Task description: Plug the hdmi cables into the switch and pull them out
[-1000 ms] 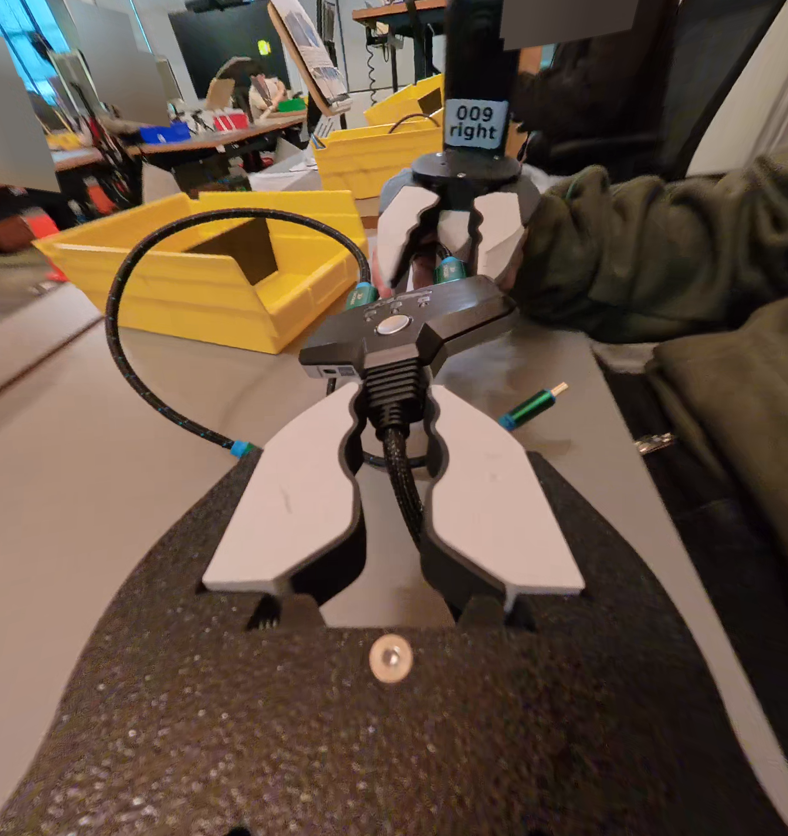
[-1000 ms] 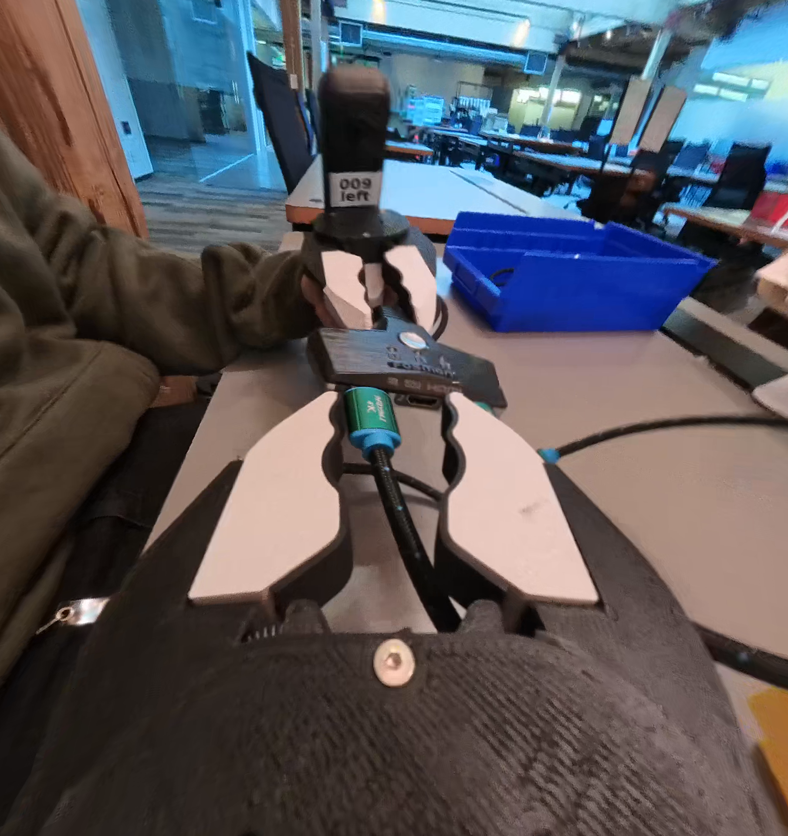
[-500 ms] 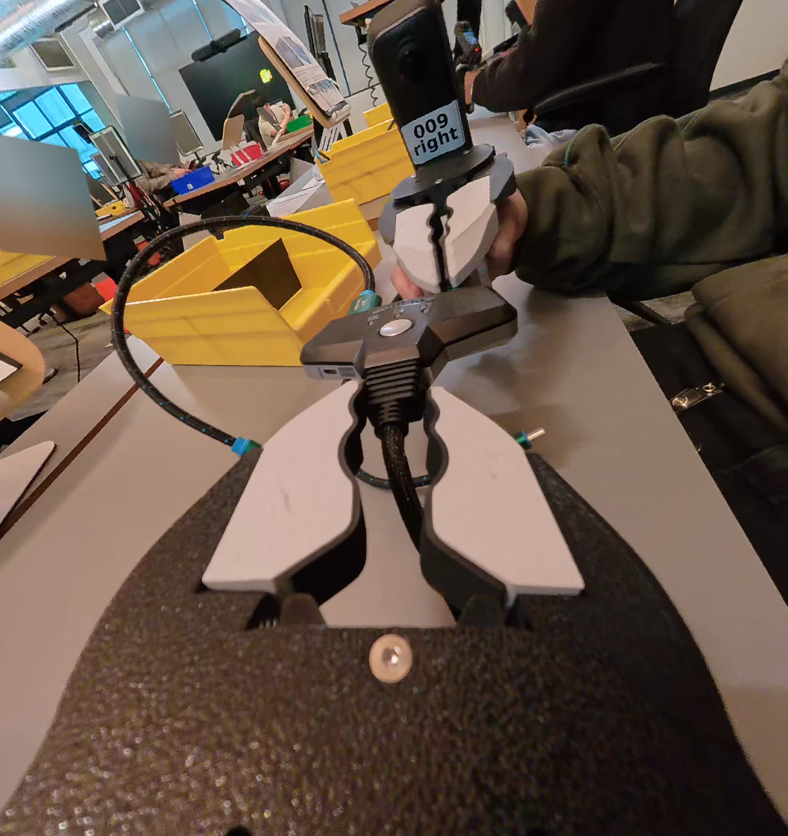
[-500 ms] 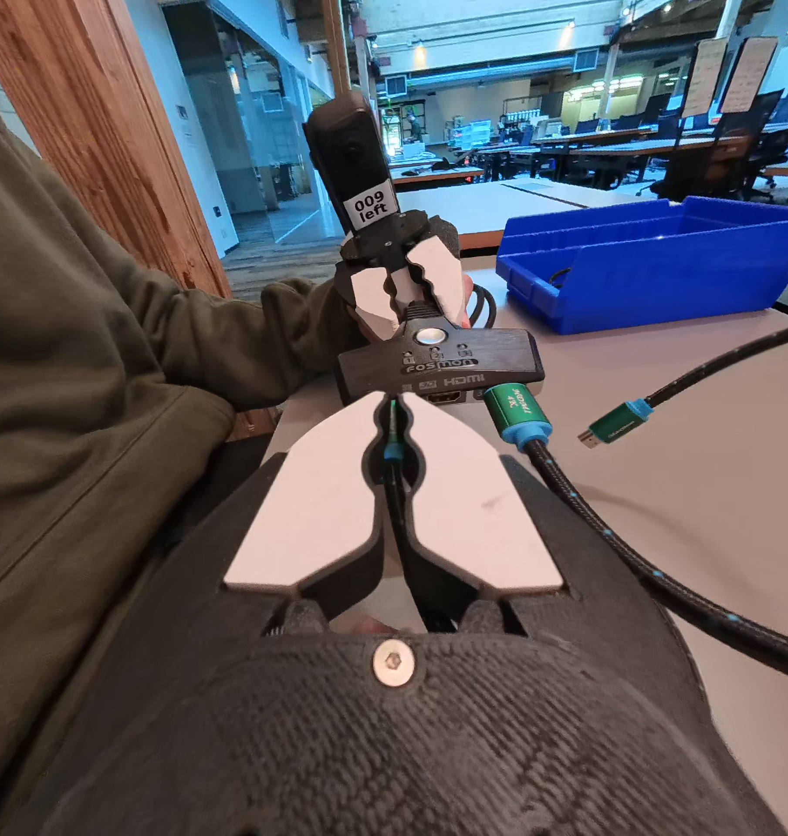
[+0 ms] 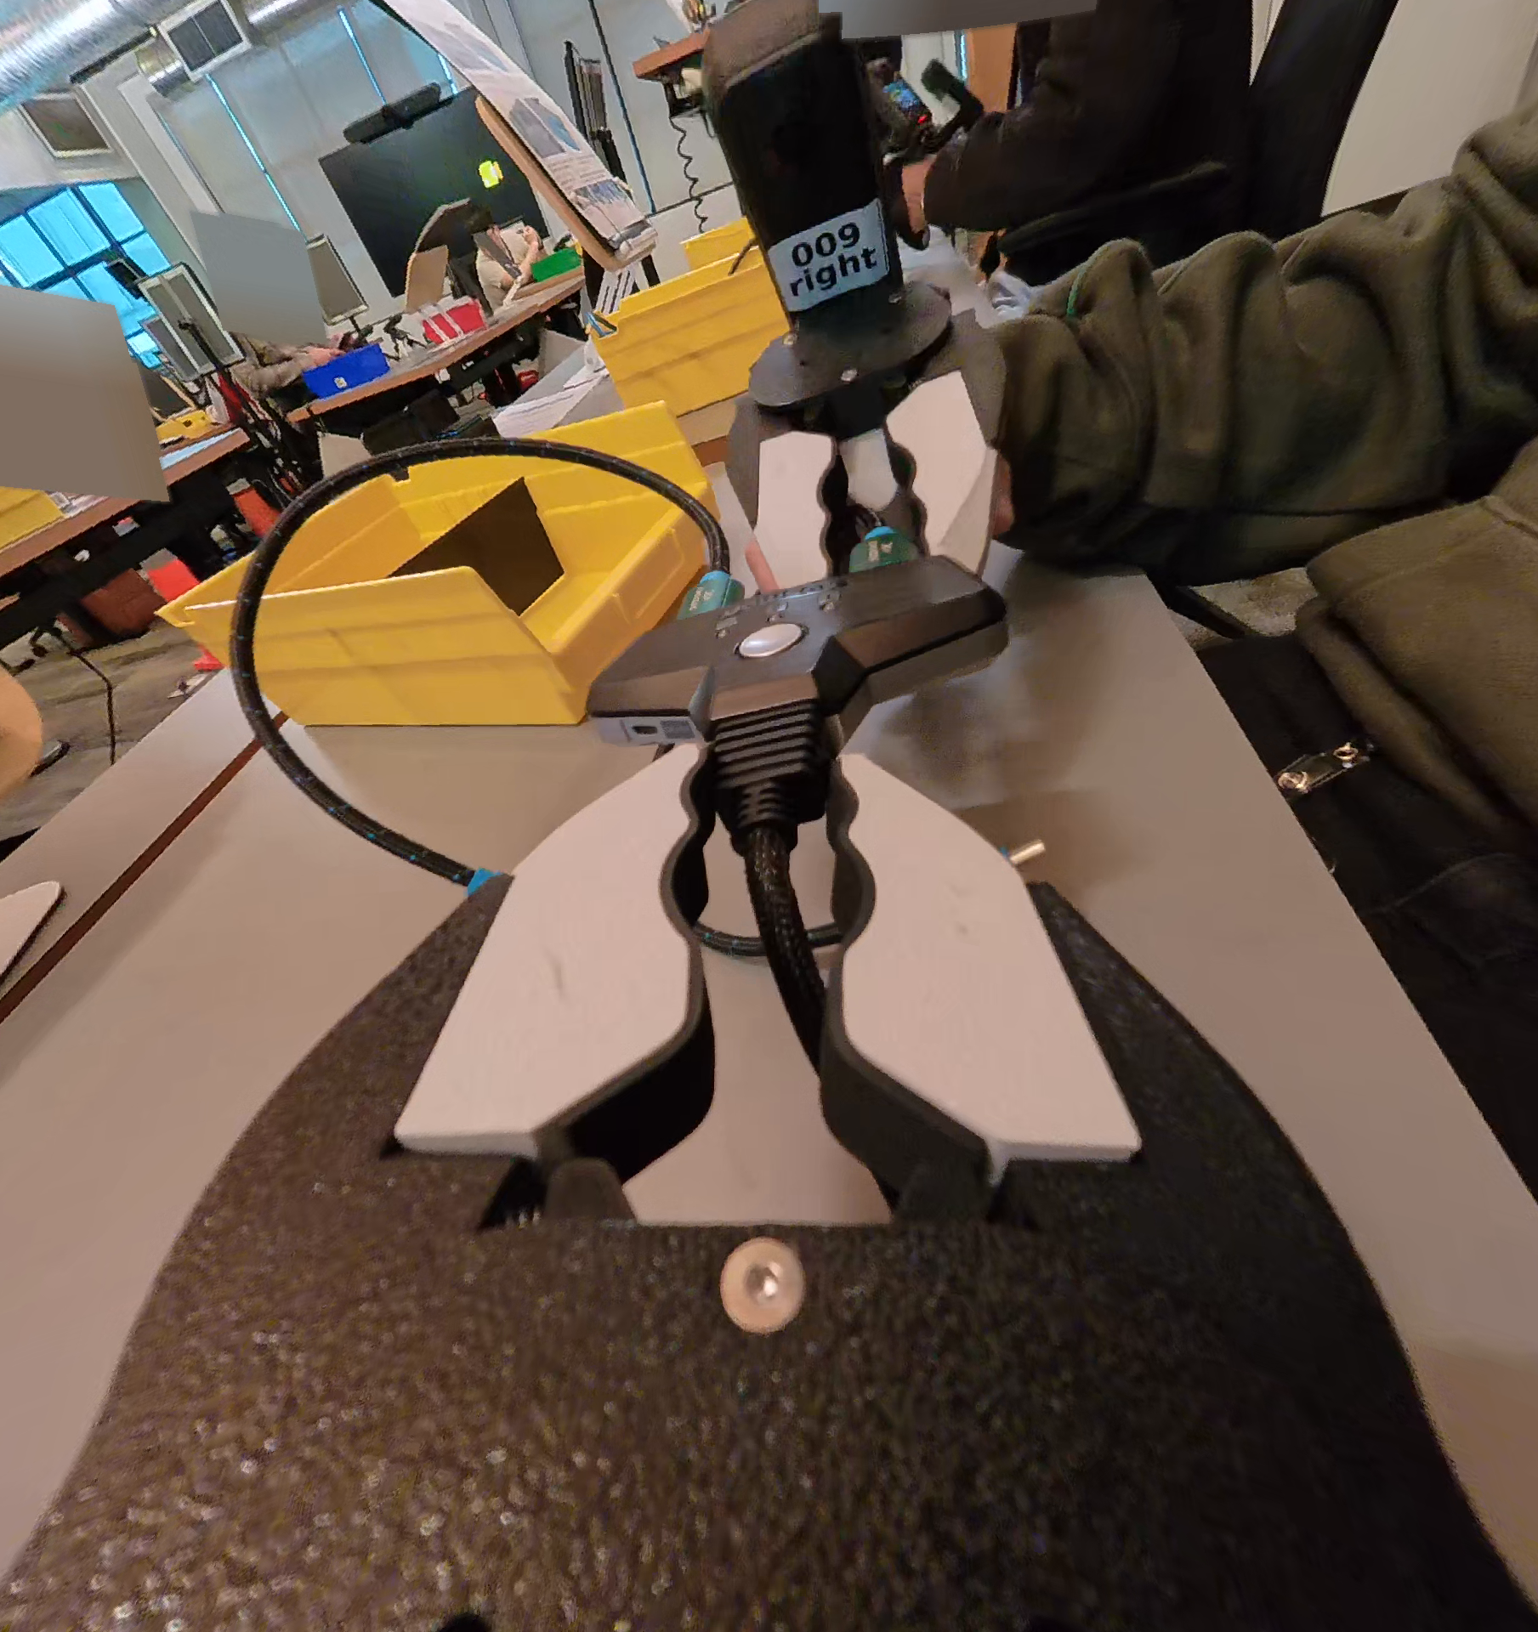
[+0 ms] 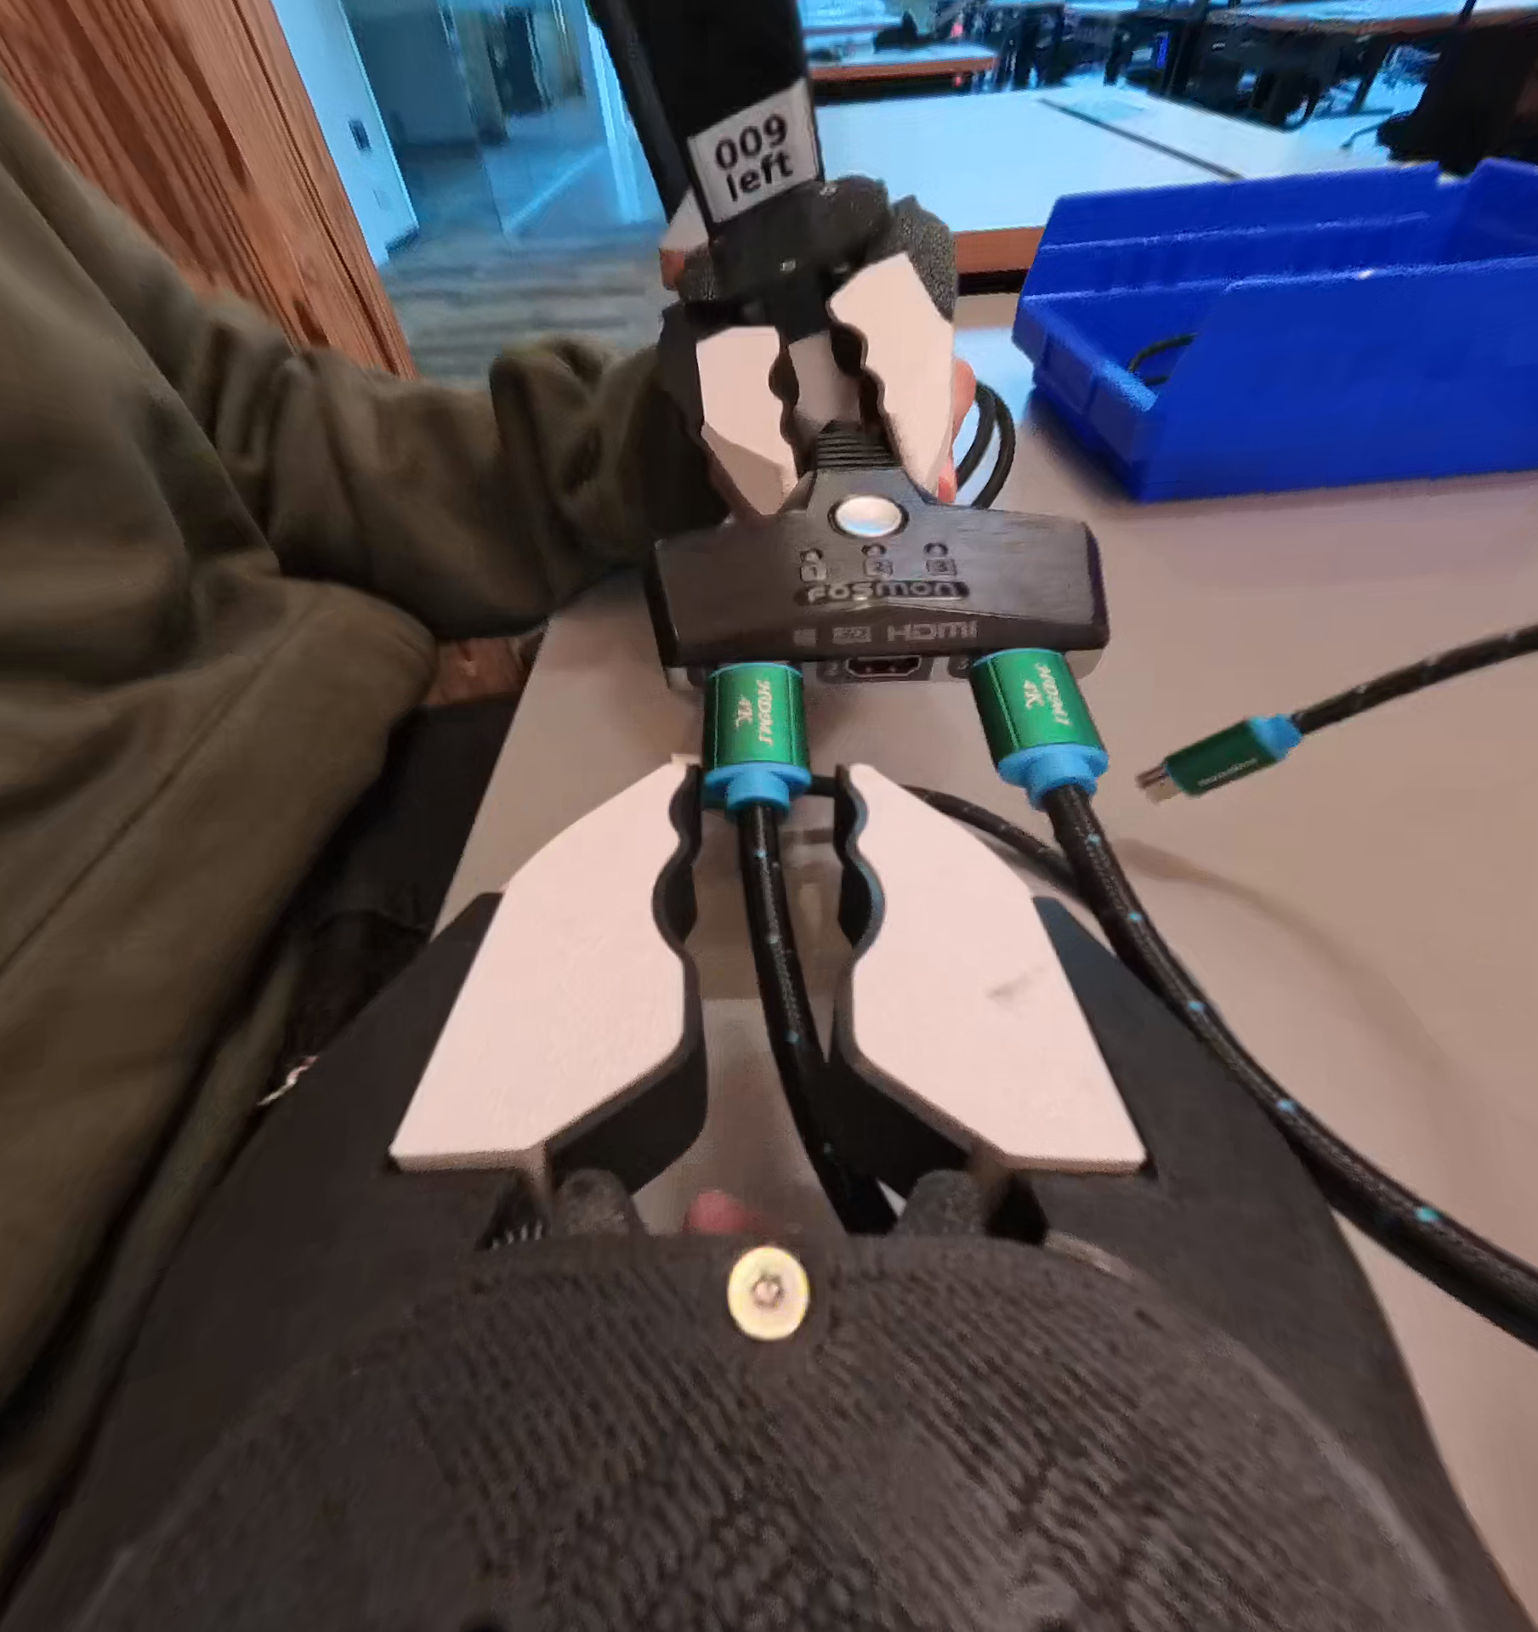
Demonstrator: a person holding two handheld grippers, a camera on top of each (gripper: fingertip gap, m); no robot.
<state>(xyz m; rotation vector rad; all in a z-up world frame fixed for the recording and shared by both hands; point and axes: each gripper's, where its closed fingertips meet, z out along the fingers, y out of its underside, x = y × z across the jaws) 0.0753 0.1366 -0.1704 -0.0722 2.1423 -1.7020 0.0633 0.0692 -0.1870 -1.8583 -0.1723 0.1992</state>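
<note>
Held up over the grey table [image 5: 1189,971]: black switch [image 6: 875,592], its ribbed tail cable [image 5: 765,777] pinched in the left gripper [image 5: 763,795]. Seen only from the right wrist: two green plugs [image 6: 754,720] [image 6: 1034,720] in the outer ports, middle port bare, third green plug [image 6: 1220,759] loose on the table. Right gripper [image 6: 763,786] apart around the left plug's cable, maybe not touching. White labels with writing on both handles, more on switch and plugs. Yellow bin [image 5: 447,600] seen only from the left wrist.
</note>
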